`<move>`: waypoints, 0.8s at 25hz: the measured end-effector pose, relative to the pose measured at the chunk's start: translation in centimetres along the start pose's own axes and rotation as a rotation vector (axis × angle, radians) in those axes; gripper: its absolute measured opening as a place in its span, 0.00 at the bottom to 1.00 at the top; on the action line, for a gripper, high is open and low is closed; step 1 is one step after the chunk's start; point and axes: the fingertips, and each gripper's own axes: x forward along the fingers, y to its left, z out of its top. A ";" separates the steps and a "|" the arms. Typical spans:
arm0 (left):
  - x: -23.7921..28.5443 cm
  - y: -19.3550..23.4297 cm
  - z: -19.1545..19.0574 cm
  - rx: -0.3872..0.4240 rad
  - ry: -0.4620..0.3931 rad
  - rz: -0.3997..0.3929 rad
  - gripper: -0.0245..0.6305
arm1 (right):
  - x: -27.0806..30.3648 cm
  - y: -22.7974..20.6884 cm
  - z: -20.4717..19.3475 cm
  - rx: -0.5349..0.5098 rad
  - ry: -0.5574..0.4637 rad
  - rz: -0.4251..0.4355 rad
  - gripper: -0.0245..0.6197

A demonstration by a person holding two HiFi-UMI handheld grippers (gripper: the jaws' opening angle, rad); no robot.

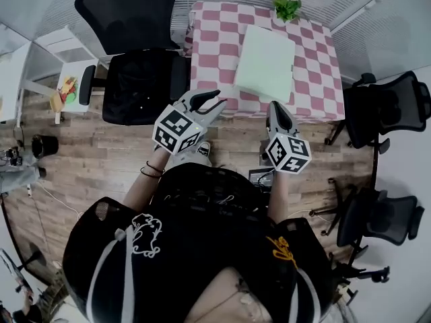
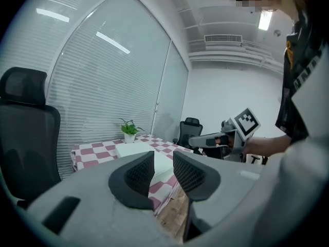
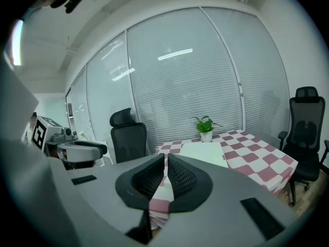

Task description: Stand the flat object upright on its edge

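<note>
A pale, flat rectangular board (image 1: 264, 62) lies flat on the pink-and-white checked table (image 1: 316, 79); it also shows as the board (image 2: 134, 149) and the board (image 3: 203, 152) in the gripper views. Both grippers hang in the air in front of the table's near edge, short of the board. My left gripper (image 1: 217, 103) is shut to a narrow slit, with nothing between its jaws. My right gripper (image 1: 275, 108) is shut and empty. The left gripper (image 2: 163, 161) and the right gripper (image 3: 166, 161) both point toward the table.
A small potted plant (image 1: 286, 5) stands at the table's far edge. A black office chair (image 1: 138, 66) is left of the table, and two more chairs (image 1: 387, 110) stand to the right. A small white side table (image 1: 67, 86) sits far left on the wooden floor.
</note>
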 end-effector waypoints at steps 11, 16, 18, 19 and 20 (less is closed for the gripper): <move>7.7 4.5 0.4 -0.026 0.056 -0.041 0.21 | 4.8 -9.0 2.6 0.009 0.000 -0.064 0.08; 11.7 7.2 -0.7 -0.078 0.095 -0.010 0.23 | 9.3 -13.6 2.0 0.023 0.050 0.007 0.08; 13.9 8.5 -1.7 -0.111 0.127 0.005 0.29 | 11.7 -15.9 1.0 0.047 0.095 0.051 0.08; 15.2 9.1 -2.2 -0.125 0.145 0.010 0.33 | 12.8 -17.1 0.4 0.052 0.124 0.069 0.08; 16.4 9.7 -2.7 -0.139 0.160 0.014 0.35 | 13.9 -18.4 -0.2 0.052 0.154 0.085 0.08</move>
